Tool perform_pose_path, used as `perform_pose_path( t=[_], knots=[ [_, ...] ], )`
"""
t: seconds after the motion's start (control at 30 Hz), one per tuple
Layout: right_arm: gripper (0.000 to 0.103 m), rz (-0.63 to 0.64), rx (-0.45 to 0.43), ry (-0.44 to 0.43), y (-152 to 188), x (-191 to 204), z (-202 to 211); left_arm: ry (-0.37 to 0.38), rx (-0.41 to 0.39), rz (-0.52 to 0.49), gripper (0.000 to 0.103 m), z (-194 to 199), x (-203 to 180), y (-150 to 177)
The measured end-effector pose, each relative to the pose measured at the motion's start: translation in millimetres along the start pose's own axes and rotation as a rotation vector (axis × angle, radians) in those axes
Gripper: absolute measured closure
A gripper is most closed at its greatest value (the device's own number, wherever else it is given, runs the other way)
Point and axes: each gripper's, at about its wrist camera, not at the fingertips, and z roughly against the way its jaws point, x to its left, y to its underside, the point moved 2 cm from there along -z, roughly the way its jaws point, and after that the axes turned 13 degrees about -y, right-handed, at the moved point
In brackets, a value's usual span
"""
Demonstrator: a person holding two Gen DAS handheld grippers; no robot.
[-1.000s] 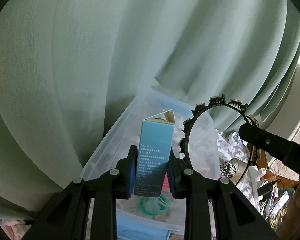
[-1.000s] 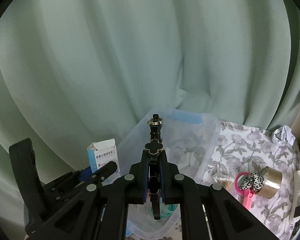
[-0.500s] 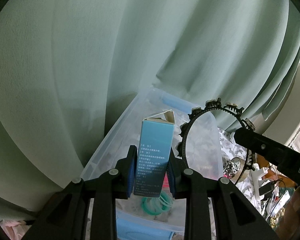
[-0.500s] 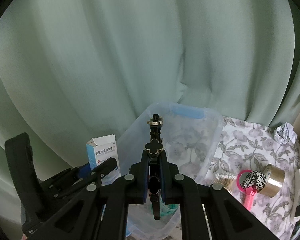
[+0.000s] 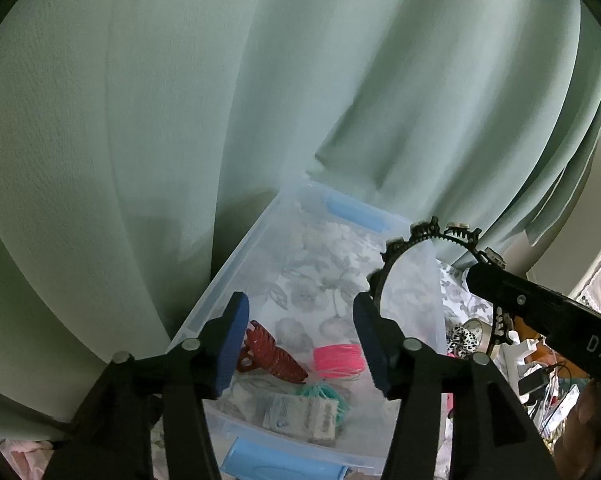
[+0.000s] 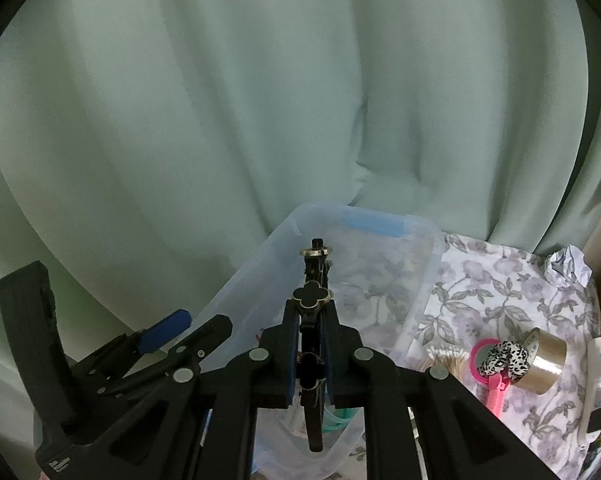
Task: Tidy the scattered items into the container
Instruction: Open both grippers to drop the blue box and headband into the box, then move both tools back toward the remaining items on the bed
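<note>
A clear plastic bin with blue latches stands against the curtain. My left gripper hovers over its near end; its jaws are opening and nothing is between the blue pads. Below them in the bin lie a pale box, a red spiral clip, pink coil ties and teal ties. My right gripper is shut on a black headband with clover ornaments, held upright over the bin. The headband also arcs in at the right of the left wrist view.
A floral cloth covers the table right of the bin. On it lie cotton swabs, a pink hand mirror, a leopard scrunchie, a tape roll and crumpled paper. A green curtain hangs close behind.
The left jaws have spread apart and the blue box they held is gone from between them. The right gripper still holds the headband in much the same place.
</note>
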Motion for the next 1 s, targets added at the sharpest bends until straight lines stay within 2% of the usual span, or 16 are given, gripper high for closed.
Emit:
perform_pose_path(
  t=[0.07,0.13,0.2,0.27,0.53,0.63,0.93,1.0],
  knots=[
    [0.089,-0.003,0.006,-0.003,0,0,0,-0.005,0.002,0.005,0.041,3,1,0],
    [0.08,-0.004,0.011,-0.009,1,1,0,-0.011,0.005,0.011,0.04,8,2,2],
    [0.055,0.001,0.003,-0.033,2,3,1,-0.014,0.006,0.013,0.039,10,3,1],
    [0.049,0.019,-0.015,-0.039,2,7,4,-0.017,0.008,0.014,0.038,11,3,0],
    [0.048,0.025,-0.005,-0.038,3,11,5,-0.018,0.007,0.01,0.038,14,2,-1],
    [0.048,0.015,-0.004,-0.028,4,10,6,-0.022,0.01,0.01,0.038,-1,-4,-7],
    [0.048,0.013,0.003,-0.032,7,10,10,-0.025,0.013,0.005,0.038,-10,-13,-9],
    [0.048,0.012,0.006,-0.032,8,10,10,-0.023,0.013,0.007,0.034,-16,-16,-11]
  ],
)
